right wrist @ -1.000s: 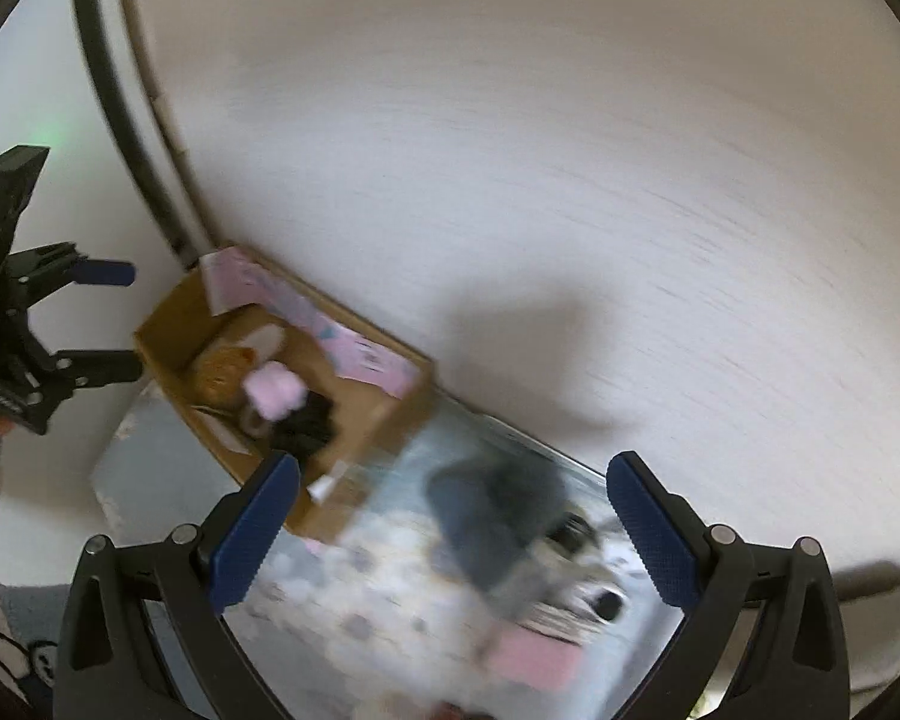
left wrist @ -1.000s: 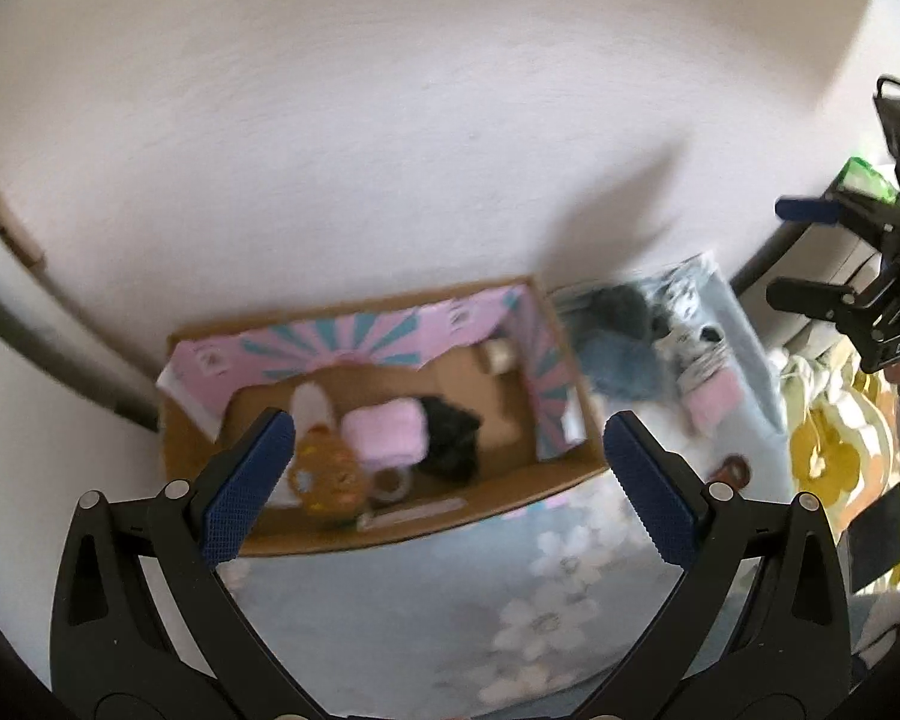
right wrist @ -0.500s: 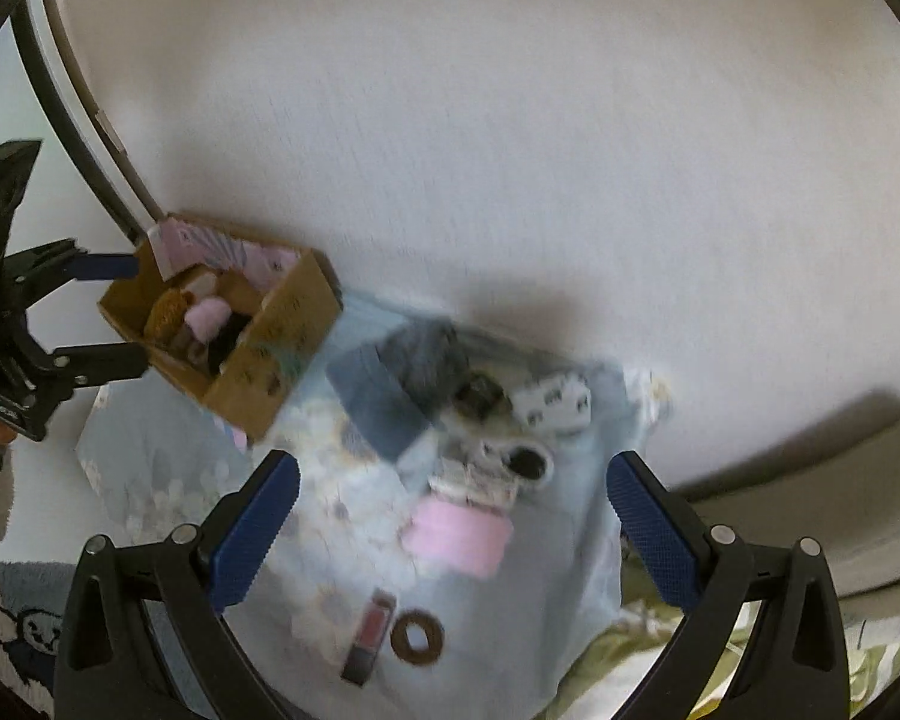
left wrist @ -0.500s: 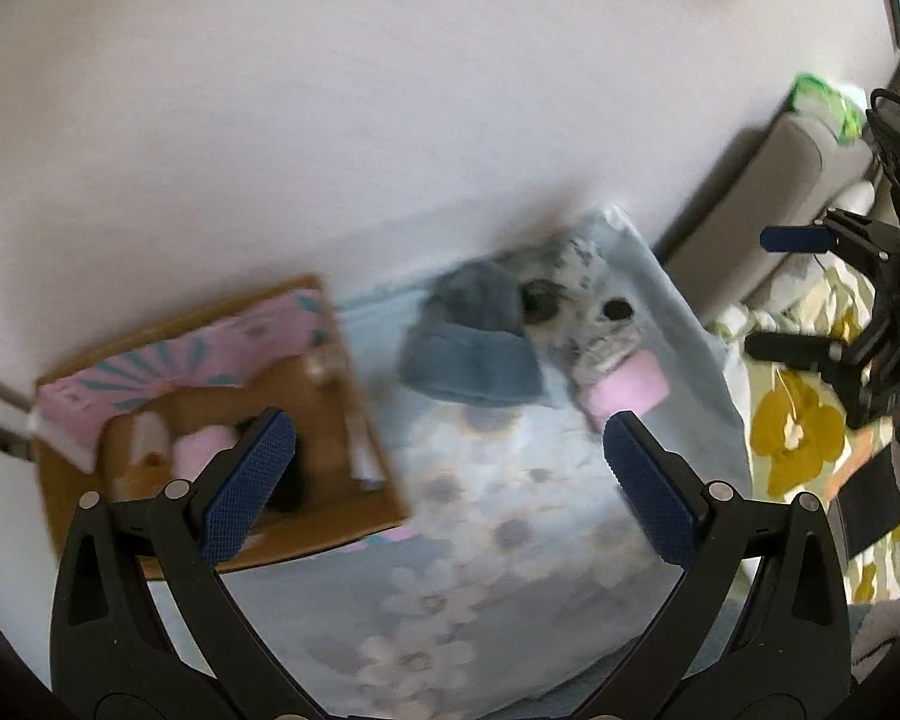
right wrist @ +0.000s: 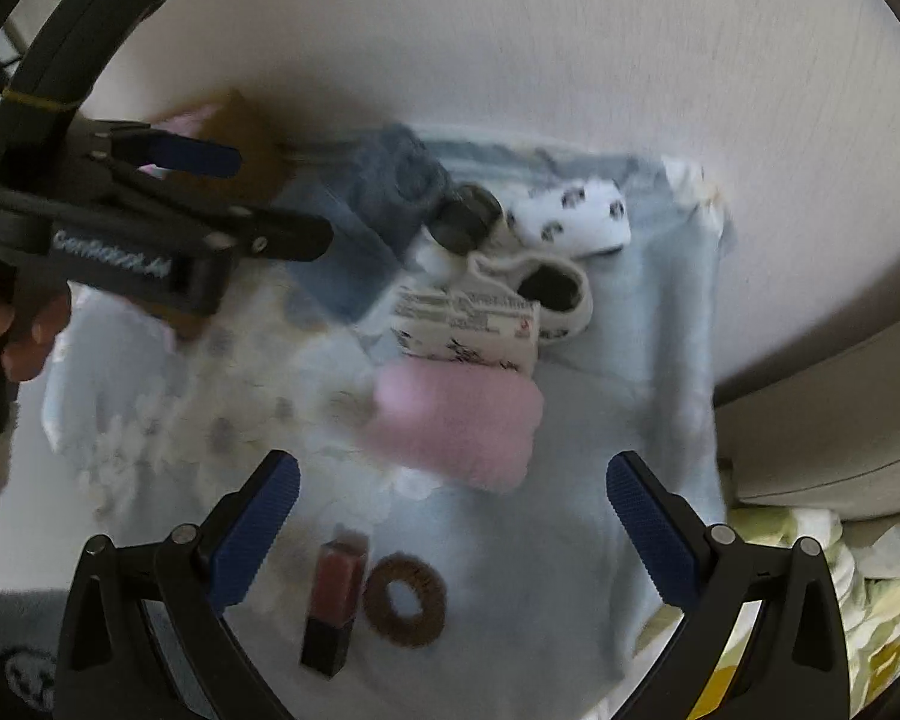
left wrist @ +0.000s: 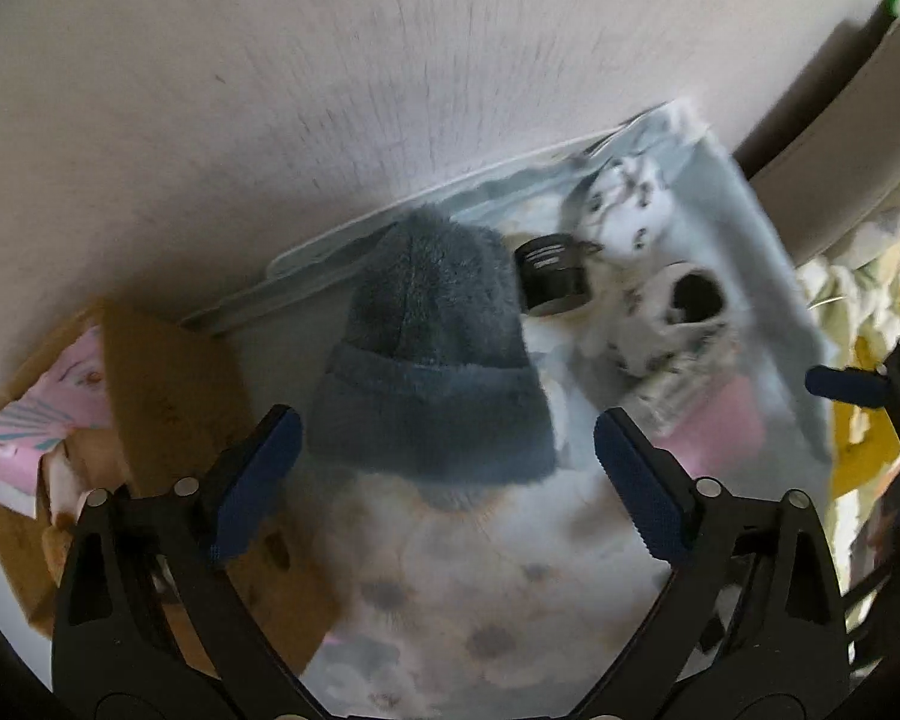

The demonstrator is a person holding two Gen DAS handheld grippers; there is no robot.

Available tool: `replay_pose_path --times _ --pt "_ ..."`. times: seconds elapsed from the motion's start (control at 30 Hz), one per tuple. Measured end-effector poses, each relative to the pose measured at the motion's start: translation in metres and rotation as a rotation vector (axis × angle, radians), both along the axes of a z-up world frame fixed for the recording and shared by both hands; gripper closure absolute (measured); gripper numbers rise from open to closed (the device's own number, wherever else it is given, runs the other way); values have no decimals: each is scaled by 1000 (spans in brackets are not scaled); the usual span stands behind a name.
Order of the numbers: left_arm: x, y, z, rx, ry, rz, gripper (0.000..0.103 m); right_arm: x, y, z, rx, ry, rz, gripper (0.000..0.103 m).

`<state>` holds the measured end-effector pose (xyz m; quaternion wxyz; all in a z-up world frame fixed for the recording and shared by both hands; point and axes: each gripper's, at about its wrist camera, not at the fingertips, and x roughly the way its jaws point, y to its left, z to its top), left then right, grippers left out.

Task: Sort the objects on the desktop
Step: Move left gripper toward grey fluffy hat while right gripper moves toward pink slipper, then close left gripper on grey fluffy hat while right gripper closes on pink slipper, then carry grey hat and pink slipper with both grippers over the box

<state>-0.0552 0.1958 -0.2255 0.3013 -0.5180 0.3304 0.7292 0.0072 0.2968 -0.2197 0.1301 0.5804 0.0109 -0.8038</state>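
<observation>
1. Both grippers are over the pale floral cloth point(right wrist: 678, 324) with the loose stuff on it. To me this reads as the reach-in step of sorting, nothing picked up yet.

2. The left gripper point(left wrist: 447, 468) points down at the fuzzy blue-grey beanie point(left wrist: 432, 354). Its jaws are wide but just starting to close, one on each side of the hat's brim end. The pads aren't pressing on it, so nothing is gripped yet.

3. The right gripper point(right wrist: 453, 528) is spread wide and empty, over the pink fluffy roll point(right wrist: 456, 420). A lipstick tube point(right wrist: 336, 594) and a brown hair tie point(right wrist: 405, 597) lie side by side closer to the camera.

4. Other bits on the cloth: a small black jar point(left wrist: 551, 276) right up against the beanie, spotted white socks point(right wrist: 570, 216), and a printed white packet point(right wrist: 468, 324) touching the pink roll.

5. The cardboard box point(left wrist: 174, 396) with the pink liner sits just left of the beanie and looks like the drop spot.

6. Next move, I'd guess: the left one drops lower and pinches the beanie's soft brim without bumping the jar. It's squishy, so it needs a deep bite.
</observation>
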Motion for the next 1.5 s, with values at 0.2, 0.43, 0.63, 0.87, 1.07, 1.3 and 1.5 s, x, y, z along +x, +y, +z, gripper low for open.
replay_pose_path --times 0.2,0.43,0.63,0.87,1.07,1.3,1.5 --pt "-10 8 -20 -23 -1 16 6 -8 -2 -18 -34 -3 -33 1" --pt "-20 8 -33 -2 -25 44 7 -14 0 -28 -33 -19 -62 1" --pt "-18 5 -37 -2 -16 27 26 -13 -2 -36 11 -8 -52 37" --pt "-16 -2 -27 34 -9 39 61 -4 -5 -31 -22 3 -40 67" --pt "-5 -3 -18 22 1 19 73 0 -1 -24 -33 7 -45 79" --pt "12 -8 1 30 -20 -2 75 13 3 -8 -43 21 -61 80" --pt "32 -18 29 37 -28 -29 75 24 6 12 -47 27 -64 80"
